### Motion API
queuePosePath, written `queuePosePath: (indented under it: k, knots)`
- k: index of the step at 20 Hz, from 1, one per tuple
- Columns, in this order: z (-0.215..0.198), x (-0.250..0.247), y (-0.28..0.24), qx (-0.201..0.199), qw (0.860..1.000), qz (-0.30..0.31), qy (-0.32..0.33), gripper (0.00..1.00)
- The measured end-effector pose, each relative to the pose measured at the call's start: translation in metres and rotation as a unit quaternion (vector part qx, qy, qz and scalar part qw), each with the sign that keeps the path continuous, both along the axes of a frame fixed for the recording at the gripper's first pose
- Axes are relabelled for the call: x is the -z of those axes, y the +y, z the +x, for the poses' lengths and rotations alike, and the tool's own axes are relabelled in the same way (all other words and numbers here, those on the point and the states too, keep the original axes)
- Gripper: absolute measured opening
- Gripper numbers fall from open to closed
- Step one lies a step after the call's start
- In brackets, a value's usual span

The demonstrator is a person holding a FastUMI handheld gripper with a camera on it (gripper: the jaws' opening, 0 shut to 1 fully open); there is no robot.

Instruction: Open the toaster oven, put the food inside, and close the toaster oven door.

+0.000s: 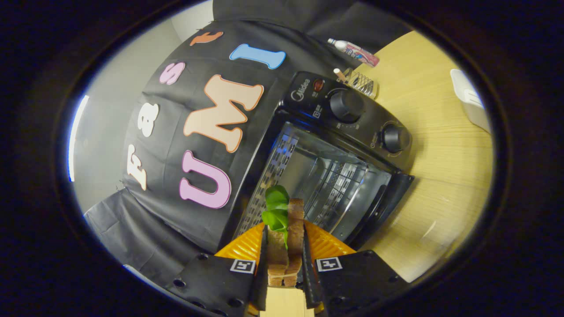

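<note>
Gripper point(285, 259) clamping crusty layered sandwich point(286, 246) with leafy greens, hovering before boxy black toaster oven point(348, 132), glass door point(352, 207) hanging open.

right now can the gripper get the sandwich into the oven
Probably yes. The gripper is shut on the sandwich, and the oven just ahead has its door open, with nothing between the sandwich and the cavity.

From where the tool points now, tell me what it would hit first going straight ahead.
The tool, shut on the sandwich, points into the open toaster oven. It would probably meet the oven's inner rack first, though depth is unclear.
</note>
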State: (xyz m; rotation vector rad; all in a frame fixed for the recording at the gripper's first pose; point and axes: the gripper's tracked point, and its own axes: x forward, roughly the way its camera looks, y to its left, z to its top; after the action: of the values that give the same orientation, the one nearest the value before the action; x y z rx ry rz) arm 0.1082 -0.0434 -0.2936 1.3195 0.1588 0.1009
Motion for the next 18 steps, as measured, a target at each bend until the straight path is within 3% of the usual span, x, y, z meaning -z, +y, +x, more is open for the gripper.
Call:
queuePosePath:
  k: [6, 13, 18]
  knots:
    - [0.041, 0.008, 0.016, -0.017, 1.000, -0.001, 0.011, 0.36]
    - [0.048, 0.015, 0.008, -0.009, 0.999, -0.029, 0.034, 0.40]
    - [0.036, 0.020, 0.001, 0.006, 0.987, -0.149, 0.068, 0.61]
